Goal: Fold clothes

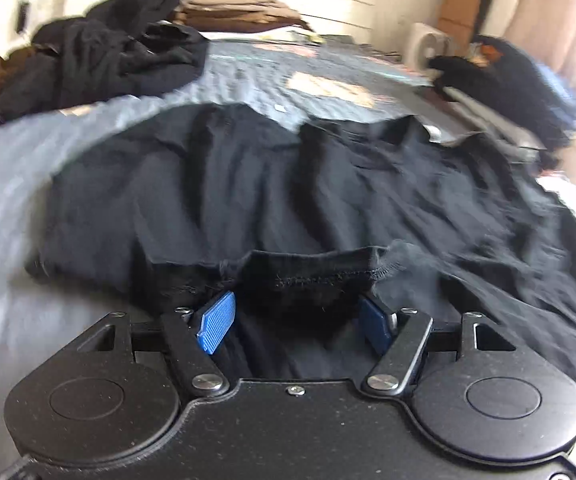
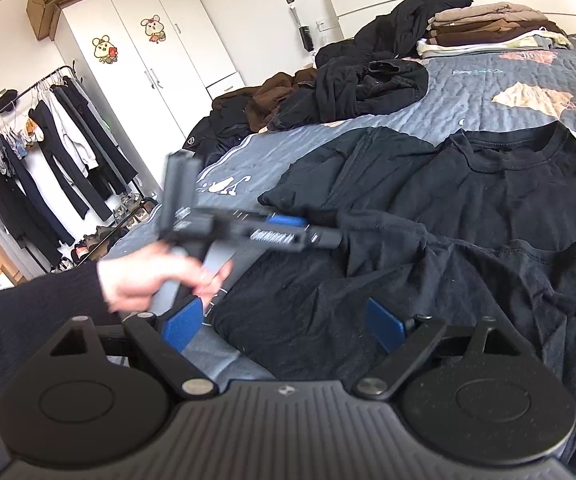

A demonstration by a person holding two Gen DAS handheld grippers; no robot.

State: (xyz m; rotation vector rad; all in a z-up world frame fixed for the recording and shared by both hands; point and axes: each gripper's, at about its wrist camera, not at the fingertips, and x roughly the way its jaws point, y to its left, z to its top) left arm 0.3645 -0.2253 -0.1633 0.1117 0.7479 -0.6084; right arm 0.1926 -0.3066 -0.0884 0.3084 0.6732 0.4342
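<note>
A black T-shirt (image 1: 288, 184) lies spread and wrinkled on the grey quilted bed (image 1: 8, 184). In the left wrist view my left gripper (image 1: 296, 322) has its blue pads wide apart, and the shirt's stitched hem (image 1: 320, 276) is bunched between them without being pinched. In the right wrist view the shirt (image 2: 468, 216) lies with its collar (image 2: 528, 148) toward the far right. My right gripper (image 2: 284, 326) is open and empty over the shirt's near edge. The left gripper (image 2: 288, 230) also shows there, hand-held, at the shirt's left side.
A heap of dark and brown clothes (image 2: 348, 88) lies at the bed's far left, with a stack of folded garments (image 2: 492, 28) behind it. A clothes rack (image 2: 40, 152) and a white wardrobe (image 2: 148, 60) stand left of the bed. More dark clothes (image 1: 508, 80) lie at the right.
</note>
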